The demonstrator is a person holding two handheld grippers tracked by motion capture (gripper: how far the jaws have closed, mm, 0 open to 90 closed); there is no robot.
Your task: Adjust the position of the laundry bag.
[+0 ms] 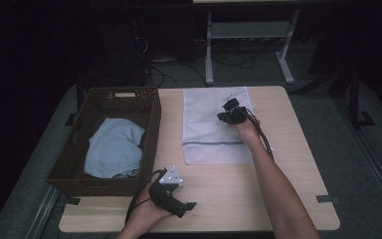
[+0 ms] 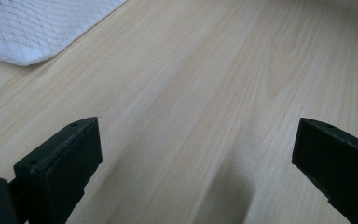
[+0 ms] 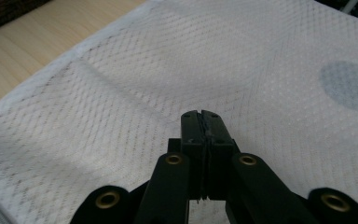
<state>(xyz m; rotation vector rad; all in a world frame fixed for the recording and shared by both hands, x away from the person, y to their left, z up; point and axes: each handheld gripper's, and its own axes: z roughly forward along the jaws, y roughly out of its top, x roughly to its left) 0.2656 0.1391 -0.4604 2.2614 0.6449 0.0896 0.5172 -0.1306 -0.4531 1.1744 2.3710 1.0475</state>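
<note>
Left claw (image 1: 171, 191) sits low at near edge of surface (image 1: 288, 199), right claw (image 1: 231, 112) over white mesh bag (image 1: 204, 134) at centre; basket (image 1: 87, 181) w/ blue cloth (image 1: 114, 149) far left. Left gripper view: jaws spread wide, nothing btwn. Right gripper view: jaws pressed together above mesh; whether pinching fabric, can't tell.

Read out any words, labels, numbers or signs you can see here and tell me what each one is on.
No readable text.
The white mesh bag has faint dark marks at its far edge, too small and blurred to read.
The pale tag on the wicker basket rim looks blank or too blurred to tell.
The grey plate on the left gripper has only dots.
</note>
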